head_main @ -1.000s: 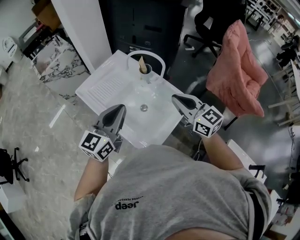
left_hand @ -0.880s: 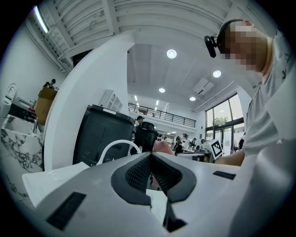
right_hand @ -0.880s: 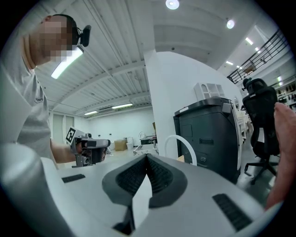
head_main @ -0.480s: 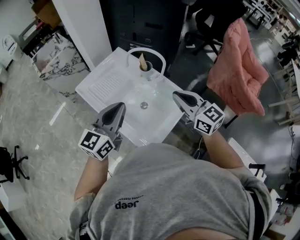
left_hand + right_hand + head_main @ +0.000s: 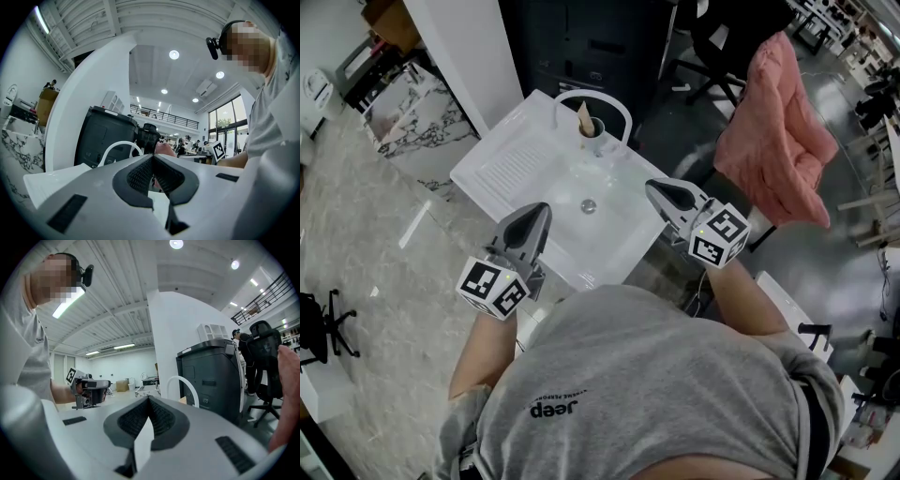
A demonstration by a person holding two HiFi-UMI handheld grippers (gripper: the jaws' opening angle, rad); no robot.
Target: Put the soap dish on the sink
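Observation:
A white sink (image 5: 502, 171) with a ribbed drainboard stands in front of me. Its white arched faucet (image 5: 619, 108) rises at the back rim. Under the arch sits a small clear dish (image 5: 592, 141) with a tan piece standing in it. My left gripper (image 5: 538, 216) hovers over the sink's near left edge, shut and empty. My right gripper (image 5: 657, 193) hovers at the sink's right edge, also shut with nothing in it. In the left gripper view the pads (image 5: 140, 174) meet at the tip, with the faucet (image 5: 117, 147) beyond. The right gripper view shows closed pads (image 5: 161, 417) too.
A pink cloth (image 5: 778, 131) hangs over a chair at the right. A black cabinet (image 5: 591, 42) stands behind the sink, beside a white pillar (image 5: 455, 56). Marble slabs (image 5: 417, 117) lean at the left. The drain (image 5: 588, 205) lies mid-basin.
Both grippers stay where they were, still shut. Only the head view has shifted slightly.

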